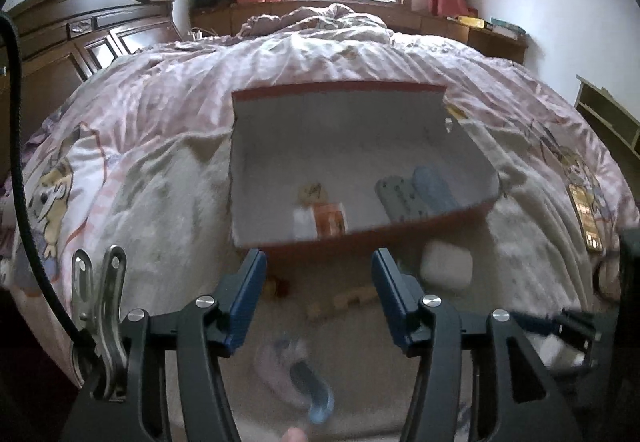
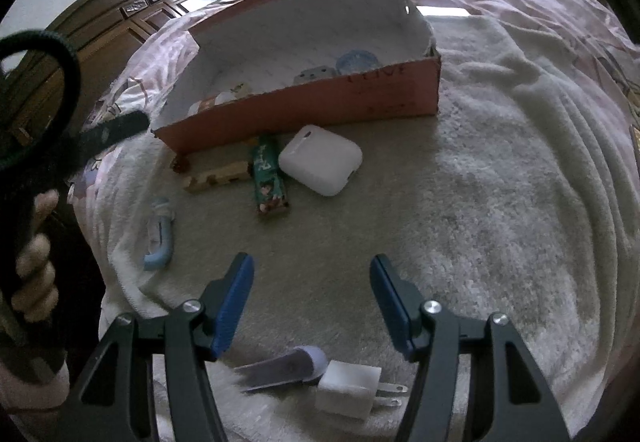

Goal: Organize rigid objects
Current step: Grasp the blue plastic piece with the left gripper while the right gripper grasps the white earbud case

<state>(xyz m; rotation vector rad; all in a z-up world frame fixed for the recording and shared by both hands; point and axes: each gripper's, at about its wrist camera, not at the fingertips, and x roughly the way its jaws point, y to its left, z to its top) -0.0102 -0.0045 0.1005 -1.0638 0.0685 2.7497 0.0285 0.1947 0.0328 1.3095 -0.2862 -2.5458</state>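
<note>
Right wrist view: right gripper (image 2: 312, 306) gapes wide, empty, above the white charger plug (image 2: 347, 394). Left gripper (image 1: 319, 298) also wide, empty. Plug looks light, hard, slick; I'd pinch its flat sides, not the prongs.

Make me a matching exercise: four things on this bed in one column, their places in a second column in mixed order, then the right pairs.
Things:
1. white case
2. white plug adapter
3. grey remote
4. light blue hook

Places:
A. inside the cardboard box
B. on the blanket, near the blanket's left edge
C. in front of the box, beside the green packet
D. lowest in the right wrist view, below the right gripper

Pairs: 1-C, 2-D, 3-A, 4-B
</note>
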